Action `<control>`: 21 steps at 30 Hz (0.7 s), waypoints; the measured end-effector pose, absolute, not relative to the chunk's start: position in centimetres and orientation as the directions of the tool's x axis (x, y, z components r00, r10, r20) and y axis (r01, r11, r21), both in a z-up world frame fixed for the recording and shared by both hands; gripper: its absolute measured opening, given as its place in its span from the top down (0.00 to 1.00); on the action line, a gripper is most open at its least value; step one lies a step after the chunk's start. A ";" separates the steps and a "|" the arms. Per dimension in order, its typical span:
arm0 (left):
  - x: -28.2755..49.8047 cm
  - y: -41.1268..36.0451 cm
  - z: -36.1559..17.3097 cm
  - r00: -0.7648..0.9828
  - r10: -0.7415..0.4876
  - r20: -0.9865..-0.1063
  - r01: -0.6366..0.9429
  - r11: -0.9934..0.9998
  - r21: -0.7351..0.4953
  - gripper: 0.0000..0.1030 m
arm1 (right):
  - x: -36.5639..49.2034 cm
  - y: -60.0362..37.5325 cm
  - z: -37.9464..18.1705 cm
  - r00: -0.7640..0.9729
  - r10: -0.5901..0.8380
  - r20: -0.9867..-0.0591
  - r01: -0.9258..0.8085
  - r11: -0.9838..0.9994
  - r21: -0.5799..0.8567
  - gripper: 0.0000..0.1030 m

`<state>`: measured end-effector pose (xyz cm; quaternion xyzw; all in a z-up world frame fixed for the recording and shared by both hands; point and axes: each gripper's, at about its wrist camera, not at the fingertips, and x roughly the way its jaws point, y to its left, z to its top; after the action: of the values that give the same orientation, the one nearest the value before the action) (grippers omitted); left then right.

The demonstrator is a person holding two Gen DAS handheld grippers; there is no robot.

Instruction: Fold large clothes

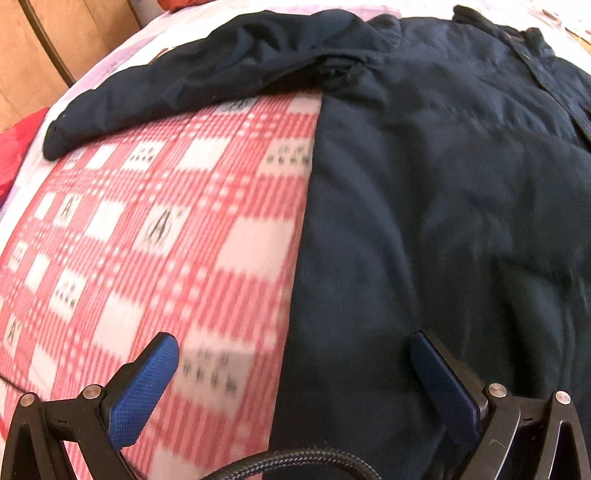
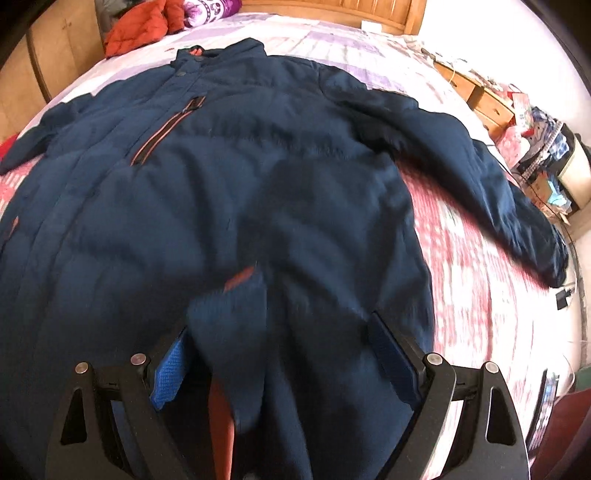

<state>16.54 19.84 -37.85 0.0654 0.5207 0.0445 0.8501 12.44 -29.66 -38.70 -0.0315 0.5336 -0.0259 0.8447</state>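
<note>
A large navy padded jacket (image 2: 258, 166) lies front-up on the bed, collar at the far end, with an orange-trimmed zip (image 2: 166, 125). One sleeve (image 2: 461, 158) stretches out to the right, the other sleeve (image 1: 184, 85) out to the left. My left gripper (image 1: 295, 358) is open and straddles the jacket's (image 1: 424, 184) side edge near the hem, one finger over the sheet and one over the cloth. My right gripper (image 2: 282, 350) is open wide over the hem. A raised fold of hem (image 2: 229, 332) with orange lining stands between its fingers, close to the left pad.
The bed has a red-and-white checked sheet (image 1: 166, 221) and a pale cover toward the headboard (image 2: 332, 7). A red-orange garment (image 2: 136, 29) lies at the far left. A cluttered wooden nightstand (image 2: 491, 99) stands right of the bed, a wooden cabinet (image 1: 37, 44) left.
</note>
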 end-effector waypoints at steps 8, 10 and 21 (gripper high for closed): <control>10.4 18.4 -37.1 0.475 0.118 -0.872 0.025 0.989 0.148 0.00 | 6.5 -24.7 -37.8 0.468 -0.074 -0.881 -0.095 0.986 -0.133 0.11; 8.8 17.4 -37.2 0.477 0.131 -0.869 0.045 0.984 0.173 0.01 | 5.0 -22.9 -37.6 0.493 -0.088 -0.866 -0.123 0.978 -0.169 0.11; -0.6 16.2 -37.2 0.467 0.074 -0.881 0.096 0.986 0.134 0.01 | -5.5 -18.0 -38.5 0.463 0.025 -0.886 -0.229 0.969 -0.092 0.10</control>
<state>-0.60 16.20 -37.19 0.0826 0.5163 -0.0064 0.8524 -5.54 -18.03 -38.48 -0.0992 0.5129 0.0747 0.8494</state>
